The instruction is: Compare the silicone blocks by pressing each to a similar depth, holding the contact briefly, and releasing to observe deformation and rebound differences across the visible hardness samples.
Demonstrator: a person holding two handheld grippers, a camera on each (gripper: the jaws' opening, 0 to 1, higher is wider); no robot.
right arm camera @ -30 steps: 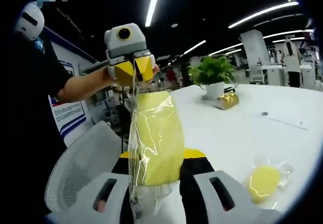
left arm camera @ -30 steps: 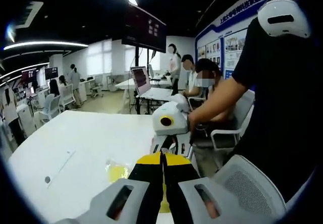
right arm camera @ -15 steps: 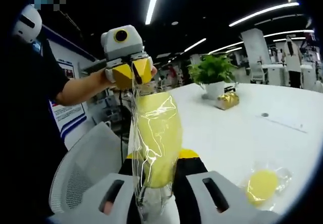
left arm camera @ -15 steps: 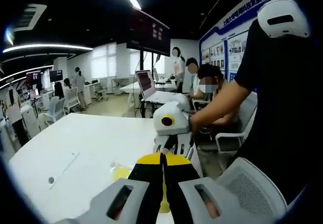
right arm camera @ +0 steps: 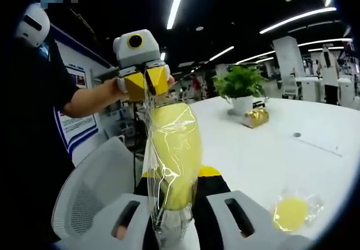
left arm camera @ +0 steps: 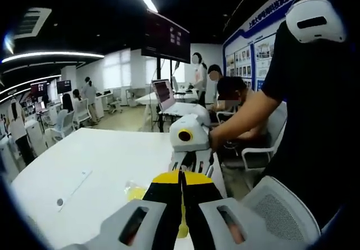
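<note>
In my right gripper view, the right gripper (right arm camera: pixel 171 202) has its jaws pressed in on the lower end of a clear plastic bag (right arm camera: pixel 169 165) that holds a yellow silicone block (right arm camera: pixel 175 151); the bag stands up out of the jaws, crinkled and shiny. At its upper end the left gripper (right arm camera: pixel 145 82) comes in from the left, its yellow-tipped jaws pinched together on the bag's top edge, so the bag is stretched between the two tools above the table. The person's bare forearm (right arm camera: pixel 93 99) runs back from that gripper to a dark sleeve. Lower right, a second yellow sample in its own clear bag (right arm camera: pixel 292 211) lies flat on the white table (right arm camera: pixel 270 148), well apart from the held one. Farther back on the table stand a potted plant (right arm camera: pixel 241 86) and a small gold object (right arm camera: pixel 256 116) just beside it; I can't make out what that object is. In my left gripper view the jaws meet with only a thin strip of bag between them, and the bagged sample on the table (left arm camera: pixel 135 192) shows just to their left.
</note>
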